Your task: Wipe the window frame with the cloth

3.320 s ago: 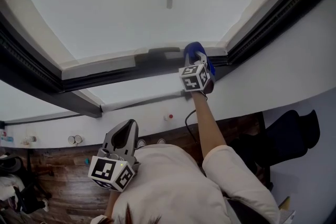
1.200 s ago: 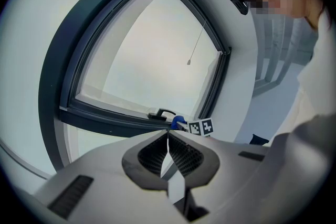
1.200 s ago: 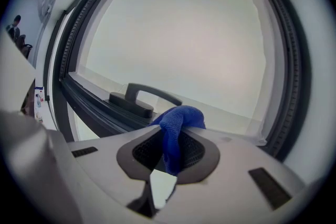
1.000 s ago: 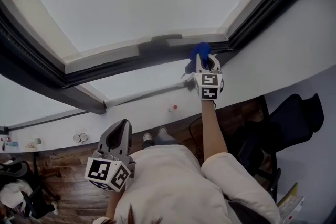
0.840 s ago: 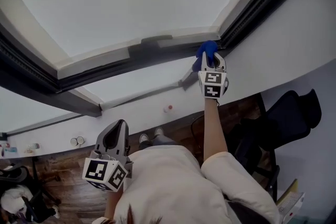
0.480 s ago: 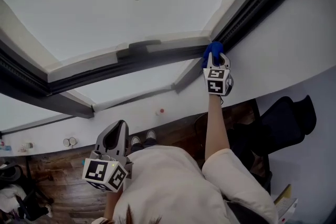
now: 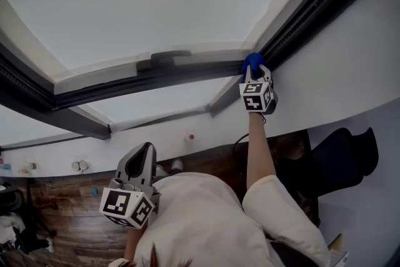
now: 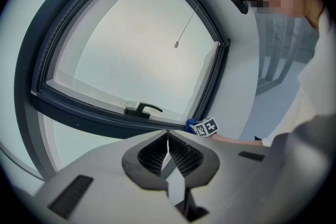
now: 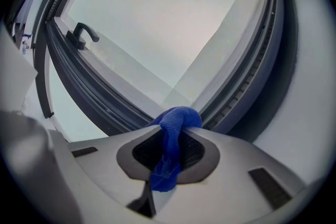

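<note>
Cloth (image 7: 252, 62) clenched in my right gripper (image 7: 255, 72) meets the window frame (image 7: 187, 71) at its corner; uprights likely remain; left gripper (image 8: 168, 136) closed, empty.

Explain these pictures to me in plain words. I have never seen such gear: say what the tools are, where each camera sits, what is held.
No robot here: a person holds a two-jaw gripper in each hand. One picture comes from a head camera; the other two cameras ride on the grippers. The right gripper pinches a blue cloth at a corner of the dark window frame. The left gripper is held low by the body, shut and empty.
</note>
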Demonstrator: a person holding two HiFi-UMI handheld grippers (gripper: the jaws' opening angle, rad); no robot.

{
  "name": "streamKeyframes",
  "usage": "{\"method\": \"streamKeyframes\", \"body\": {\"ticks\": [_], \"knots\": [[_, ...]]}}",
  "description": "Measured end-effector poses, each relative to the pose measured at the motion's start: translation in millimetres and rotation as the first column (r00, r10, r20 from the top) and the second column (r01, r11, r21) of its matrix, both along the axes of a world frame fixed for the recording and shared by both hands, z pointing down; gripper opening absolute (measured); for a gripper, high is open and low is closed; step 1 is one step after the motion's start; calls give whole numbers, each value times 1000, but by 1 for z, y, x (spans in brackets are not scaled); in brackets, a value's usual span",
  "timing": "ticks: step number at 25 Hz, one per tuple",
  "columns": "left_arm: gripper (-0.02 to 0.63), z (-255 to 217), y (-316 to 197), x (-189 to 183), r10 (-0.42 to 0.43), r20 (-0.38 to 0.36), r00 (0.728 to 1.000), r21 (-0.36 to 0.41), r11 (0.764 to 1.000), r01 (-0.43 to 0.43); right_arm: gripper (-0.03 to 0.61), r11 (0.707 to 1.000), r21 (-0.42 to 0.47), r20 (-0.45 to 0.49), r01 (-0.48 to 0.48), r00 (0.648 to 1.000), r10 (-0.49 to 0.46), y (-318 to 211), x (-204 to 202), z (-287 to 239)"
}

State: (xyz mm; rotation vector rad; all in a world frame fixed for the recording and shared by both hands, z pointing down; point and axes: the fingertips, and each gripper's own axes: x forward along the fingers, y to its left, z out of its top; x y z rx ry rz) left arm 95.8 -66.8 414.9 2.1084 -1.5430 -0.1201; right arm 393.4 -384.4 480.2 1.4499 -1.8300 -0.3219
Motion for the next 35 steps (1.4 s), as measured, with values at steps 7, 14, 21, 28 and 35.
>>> {"method": "streamKeyframes", "body": {"ticks": [7,14,21,28,35], "knots": [[11,1,-7,6,-3,12,1000,-9,1000,3,43,999,-30,-58,35,998,-36,-13,-4,18],[11,2,-9,11,10,15,1000,-15,1000,-10,43,999,-17,52,43,998,-42,-15,-4,19],[11,3,-4,15,22,13,1000,-16,1000,-22,41,999,-34,49,29,998,-27,-7,-19,20],[11,2,-3,18,49,33,998,-11,999,-49,41,997,-31,36,70,997,-69,3,-47,20],[11,0,-6,27,81,35,996,-5,997,-81,41,995,-55,36,87,996,-85,8,-61,21]]}}
